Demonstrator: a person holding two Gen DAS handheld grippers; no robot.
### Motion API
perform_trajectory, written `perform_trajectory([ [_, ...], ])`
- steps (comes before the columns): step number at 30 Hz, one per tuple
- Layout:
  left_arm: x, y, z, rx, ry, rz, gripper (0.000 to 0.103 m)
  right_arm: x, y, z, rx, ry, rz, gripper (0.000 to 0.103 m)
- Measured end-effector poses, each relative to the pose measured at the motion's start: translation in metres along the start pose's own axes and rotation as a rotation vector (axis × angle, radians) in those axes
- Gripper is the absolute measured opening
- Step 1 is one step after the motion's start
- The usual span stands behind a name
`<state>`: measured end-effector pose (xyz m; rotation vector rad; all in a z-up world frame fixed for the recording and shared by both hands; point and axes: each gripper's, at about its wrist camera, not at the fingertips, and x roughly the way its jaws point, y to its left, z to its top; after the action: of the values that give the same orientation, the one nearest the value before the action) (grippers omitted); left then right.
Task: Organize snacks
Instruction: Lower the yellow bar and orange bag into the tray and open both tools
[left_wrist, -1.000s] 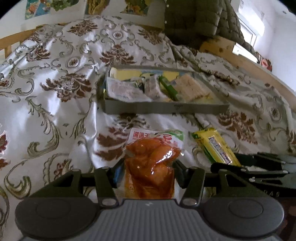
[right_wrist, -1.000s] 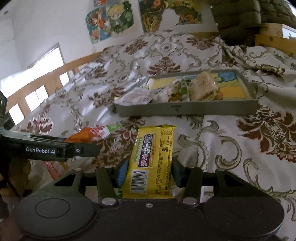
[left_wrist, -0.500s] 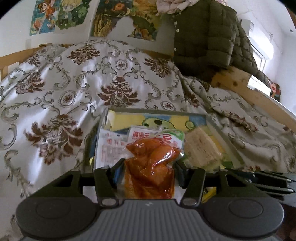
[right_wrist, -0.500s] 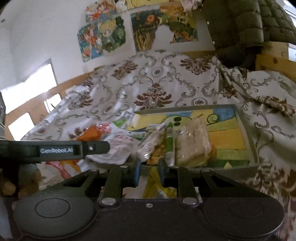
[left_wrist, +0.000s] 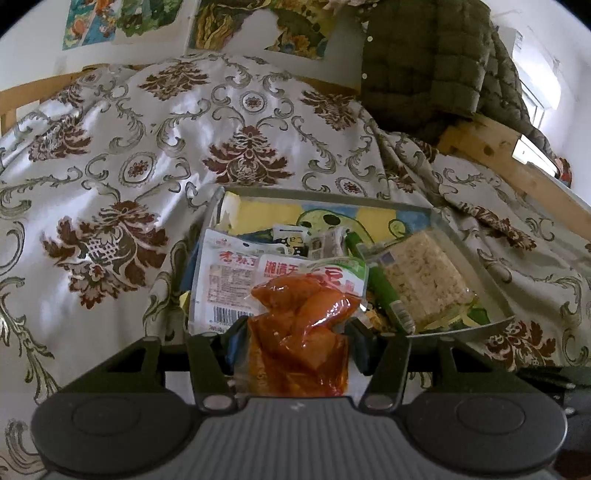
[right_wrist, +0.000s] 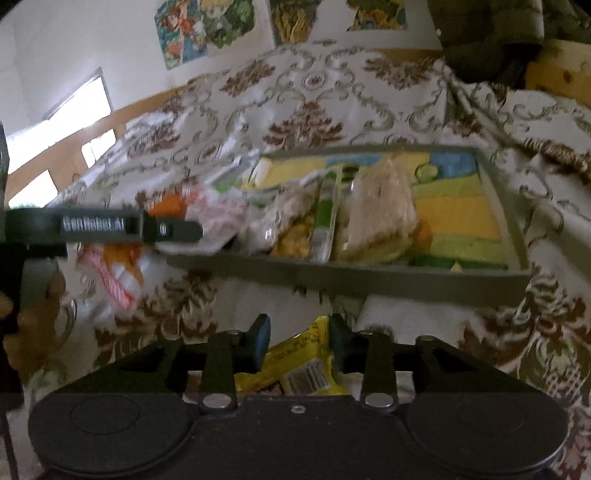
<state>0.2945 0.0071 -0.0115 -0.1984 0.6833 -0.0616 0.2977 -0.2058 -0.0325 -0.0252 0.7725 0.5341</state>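
Observation:
My left gripper (left_wrist: 295, 338) is shut on an orange-red snack pouch (left_wrist: 301, 321) and holds it over the near left part of the grey tray (left_wrist: 476, 258). The tray holds a white packet (left_wrist: 225, 280), a green stick pack (left_wrist: 384, 291) and a rice cracker pack (left_wrist: 424, 280). My right gripper (right_wrist: 299, 341) stands just before the tray's front wall (right_wrist: 369, 280), its jaws part open around a yellow snack bar (right_wrist: 299, 365) that hangs low between them. The left gripper's finger (right_wrist: 110, 227) shows at the left of the right wrist view.
The tray lies on a bed with a white and brown patterned cover (left_wrist: 110, 166). A dark green quilted jacket (left_wrist: 436, 62) hangs at the back right by a wooden bed rail (left_wrist: 517, 173). Posters (left_wrist: 236, 26) hang on the wall.
Both grippers have risen from the bedcover and moved forward to the tray. The yellow bar has slid lower between the right jaws, which have widened since half a second ago.

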Motion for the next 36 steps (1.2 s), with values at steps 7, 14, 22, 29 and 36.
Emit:
perform_trajectory([
  [7,-0.005,-0.005,0.002,0.021,-0.013,-0.001,0.060,0.009,0.008,-0.017,-0.006,0.064,0.061,0.085],
  [14,-0.003,-0.004,0.001,0.017,-0.001,-0.004,0.060,0.015,0.041,-0.035,-0.151,0.108,0.054,0.097],
  [22,-0.001,-0.005,0.006,0.016,-0.007,-0.005,0.060,0.018,0.062,-0.051,-0.208,0.128,0.051,0.103],
  [29,0.022,0.000,0.035,-0.016,-0.017,0.019,0.060,0.017,0.067,-0.056,-0.214,0.109,0.046,0.098],
  [36,0.060,0.003,0.052,0.003,-0.009,0.086,0.061,0.011,0.062,-0.058,-0.215,0.077,0.076,0.093],
])
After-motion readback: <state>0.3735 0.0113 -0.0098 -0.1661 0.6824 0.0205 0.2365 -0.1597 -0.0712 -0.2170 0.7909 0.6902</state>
